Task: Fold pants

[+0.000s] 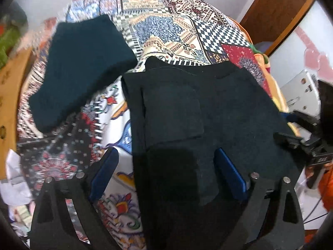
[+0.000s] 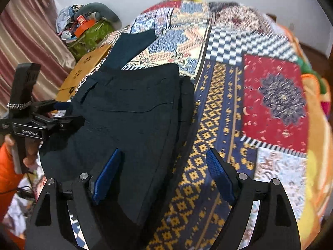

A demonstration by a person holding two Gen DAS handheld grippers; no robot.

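Dark pants (image 1: 229, 114) lie folded flat on a patchwork bedspread (image 1: 177, 31). My left gripper (image 1: 166, 156) hovers open over their left edge, with the right blue pad above the cloth and the left pad above the bedspread. In the right wrist view the same pants (image 2: 129, 108) spread to the left. My right gripper (image 2: 163, 154) stands open across their right edge, and neither pad presses the fabric. The left gripper (image 2: 62, 120) also shows there, over the pants' far left side. The right gripper's tip (image 1: 291, 139) shows in the left wrist view.
A second folded dark teal garment (image 1: 83, 68) lies at the back left of the bed (image 2: 133, 45). A cardboard box (image 2: 87, 68), a green bag with clutter (image 2: 89, 33) and a striped curtain (image 2: 25, 41) stand beyond. An orange sleeve (image 2: 8, 166) holds the left tool.
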